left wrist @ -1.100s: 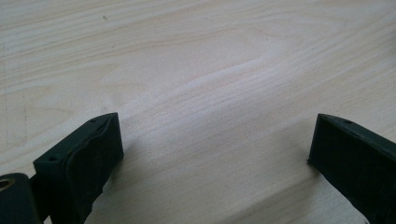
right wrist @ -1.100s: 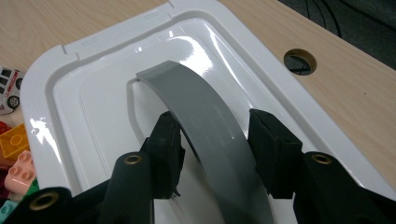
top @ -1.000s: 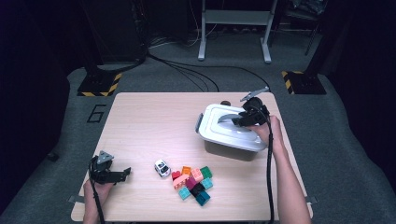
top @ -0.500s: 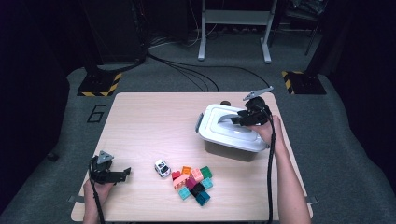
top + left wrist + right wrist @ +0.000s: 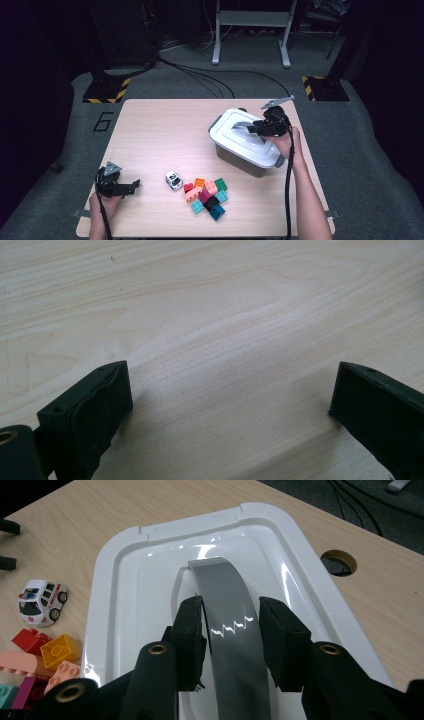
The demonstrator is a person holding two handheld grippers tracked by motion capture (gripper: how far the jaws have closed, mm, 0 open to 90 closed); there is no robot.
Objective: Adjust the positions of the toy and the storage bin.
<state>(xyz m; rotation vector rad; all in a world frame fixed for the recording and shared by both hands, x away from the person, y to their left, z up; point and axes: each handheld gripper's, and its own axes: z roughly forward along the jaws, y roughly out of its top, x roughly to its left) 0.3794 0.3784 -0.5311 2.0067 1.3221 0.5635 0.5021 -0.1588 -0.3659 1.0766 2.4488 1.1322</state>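
Note:
A white-lidded storage box [image 5: 227,134] stands on the right half of the table, its grey arched handle [image 5: 243,125] raised over the lid. My right gripper [image 5: 256,128] reaches in from the box's right. In the right gripper view the lid [image 5: 130,580] lies below, and the jaws have just been closing, so the right gripper [image 5: 231,604] is shut with its pads against both edges of the handle [image 5: 227,625]. At the table's front left my left gripper [image 5: 133,186] rests open, and in its own view the left gripper [image 5: 230,380] has only bare wood between the jaws.
A small white toy car [image 5: 173,180] and a cluster of several coloured bricks [image 5: 206,196] lie at the front centre of the wooden table [image 5: 160,130]; the car [image 5: 41,601] and bricks [image 5: 45,652] sit left of the box. A cable hole [image 5: 336,562] is beyond the lid.
The right gripper's jaws have drawn in onto the grey handle. Both hands have kept their places, and the box, car and bricks have not moved.

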